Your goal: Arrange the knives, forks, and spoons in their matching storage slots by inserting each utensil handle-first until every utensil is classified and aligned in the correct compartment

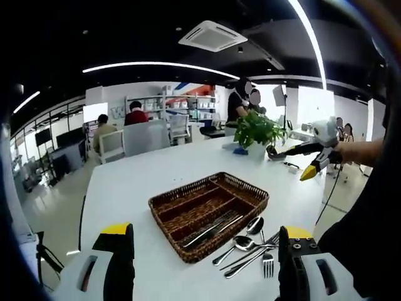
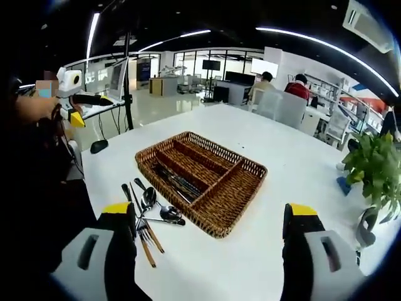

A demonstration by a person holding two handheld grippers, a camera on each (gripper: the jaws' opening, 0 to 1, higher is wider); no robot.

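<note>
Brightly and evenly lit from long ceiling light strips (image 1: 156,64) overhead and a glaring window (image 1: 313,103) far right. Soft glare on the white table (image 2: 294,169). Faint shadows only. Strong fisheye bending near edges; sharp at centre, softer outward.

I see a white table (image 1: 156,169) under everything, long and running away from me. At its far end stands a green potted plant (image 1: 257,130), with a small blue thing (image 1: 240,151) touching the tabletop just beside it. Past the far edge, people sit on white chairs (image 1: 113,145) at desks, shelving (image 1: 194,108) behind them. A ceiling air unit (image 1: 213,35) hangs among long light strips.
</note>
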